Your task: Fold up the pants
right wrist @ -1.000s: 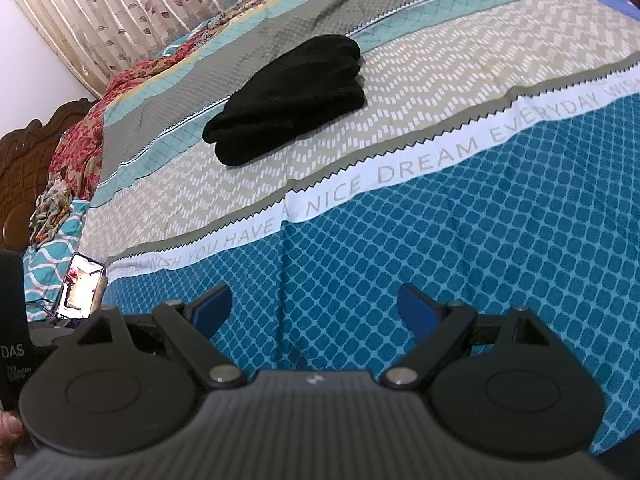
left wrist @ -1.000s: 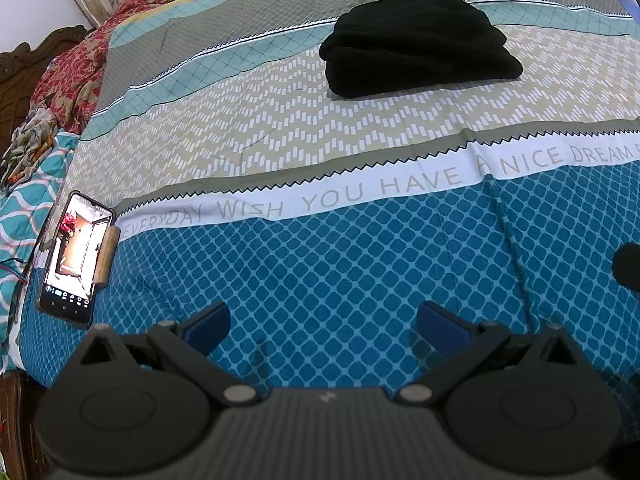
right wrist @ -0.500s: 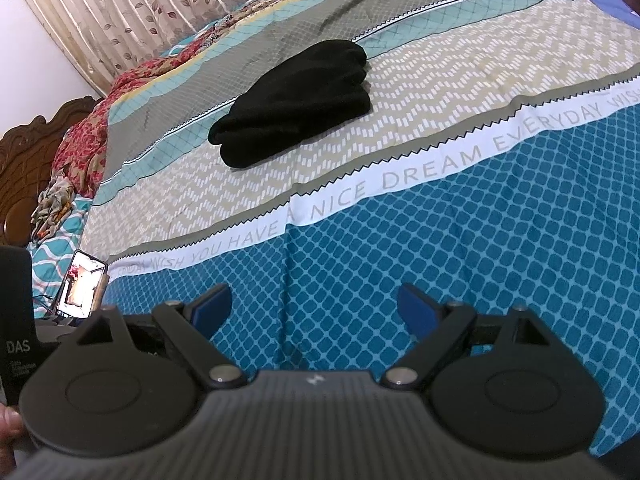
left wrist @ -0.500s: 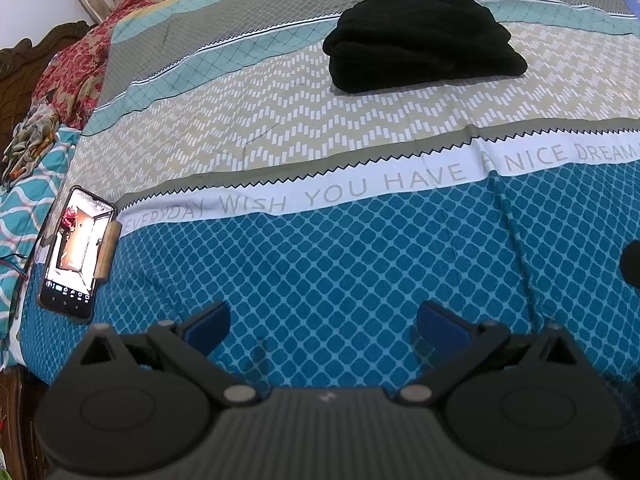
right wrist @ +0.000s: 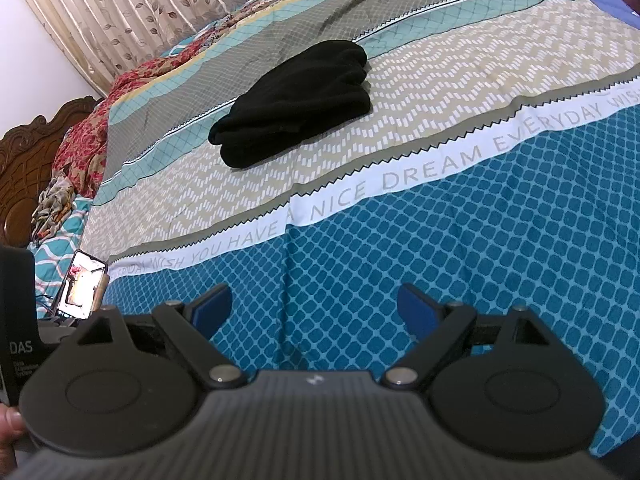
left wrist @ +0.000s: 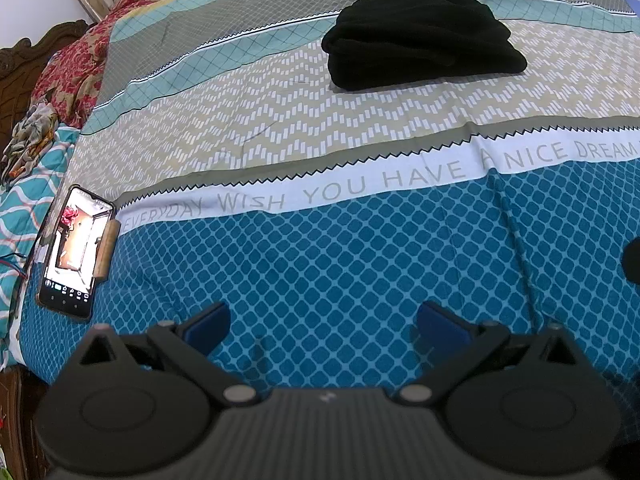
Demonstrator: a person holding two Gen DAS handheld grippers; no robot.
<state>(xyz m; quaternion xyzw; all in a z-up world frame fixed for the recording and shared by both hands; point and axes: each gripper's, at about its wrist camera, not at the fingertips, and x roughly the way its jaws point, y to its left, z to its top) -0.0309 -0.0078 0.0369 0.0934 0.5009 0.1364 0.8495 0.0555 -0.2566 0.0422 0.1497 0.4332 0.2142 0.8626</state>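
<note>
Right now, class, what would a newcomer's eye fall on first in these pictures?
The black pants, a folded bundle, lie far up the patterned bedsheet. A lit phone rests at the sheet's left edge. Both the left gripper and right gripper hover open, holding nothing.

Patterned bedspread [left wrist: 320, 248], carved headboard [right wrist: 28, 152], curtain [right wrist: 140, 20]

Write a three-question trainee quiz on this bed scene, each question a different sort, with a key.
1. True or false: the black pants lie spread flat across the blue diamond part of the bedsheet.
2. Multiple choice: the phone lies A) on the pants, B) near the bed's left edge, C) between the right gripper's jaws.
3. Fill in: the left gripper and right gripper both have jaws that are ____ and hold nothing.

Key: 1 false, they sit folded in a bundle on the beige zigzag band; 2 B; 3 open.
</note>
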